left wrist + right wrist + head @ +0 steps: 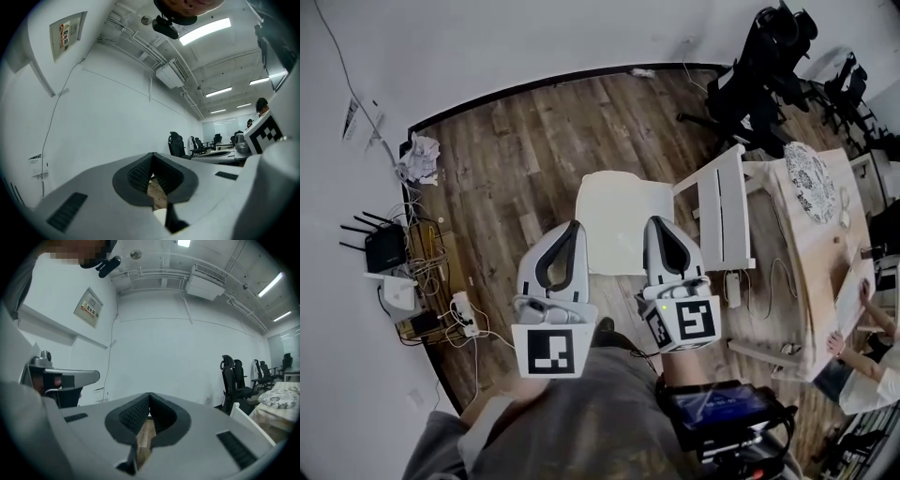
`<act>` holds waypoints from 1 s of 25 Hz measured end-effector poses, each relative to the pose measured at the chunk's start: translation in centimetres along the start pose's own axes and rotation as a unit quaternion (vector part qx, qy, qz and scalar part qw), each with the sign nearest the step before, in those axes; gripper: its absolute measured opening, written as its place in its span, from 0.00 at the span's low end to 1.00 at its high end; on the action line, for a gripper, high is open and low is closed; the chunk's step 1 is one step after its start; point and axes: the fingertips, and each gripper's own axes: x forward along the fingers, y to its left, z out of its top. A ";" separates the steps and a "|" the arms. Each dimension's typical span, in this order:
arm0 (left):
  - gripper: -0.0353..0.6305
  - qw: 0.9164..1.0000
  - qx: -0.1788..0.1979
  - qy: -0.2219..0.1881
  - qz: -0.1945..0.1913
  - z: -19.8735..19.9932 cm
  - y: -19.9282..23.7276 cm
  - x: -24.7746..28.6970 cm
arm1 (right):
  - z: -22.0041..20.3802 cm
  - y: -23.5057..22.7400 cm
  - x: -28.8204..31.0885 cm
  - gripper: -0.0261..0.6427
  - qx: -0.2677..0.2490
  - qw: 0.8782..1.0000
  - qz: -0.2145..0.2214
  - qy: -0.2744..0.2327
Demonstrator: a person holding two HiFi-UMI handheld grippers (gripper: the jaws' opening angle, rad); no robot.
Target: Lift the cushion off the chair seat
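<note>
Both jaw pairs closed, empty: left gripper [573,227], right gripper [657,223]; cushion [623,202] ungripped.

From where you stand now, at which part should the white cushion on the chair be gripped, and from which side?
Probably the near edge, one gripper toward each near corner, coming in level from the person's side. The cushion lies flat, the chair back closes off its right side, and the near edge faces the left gripper and right gripper. Both are shut; open them first.
</note>
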 end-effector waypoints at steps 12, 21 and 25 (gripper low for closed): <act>0.06 0.998 0.039 0.040 -0.043 -2.3 -2.3 3.0 | -1.9 -2.7 1.2 0.05 0.014 1.000 -0.016 0.012; 0.06 0.994 0.016 0.086 -0.062 -8.1 -4.6 4.6 | -9.3 -3.9 0.5 0.05 0.061 0.996 -0.024 0.065; 0.06 0.990 -0.002 0.119 -0.077 -11.6 -5.7 4.7 | -14.2 -3.5 -0.8 0.05 0.087 0.990 -0.030 0.103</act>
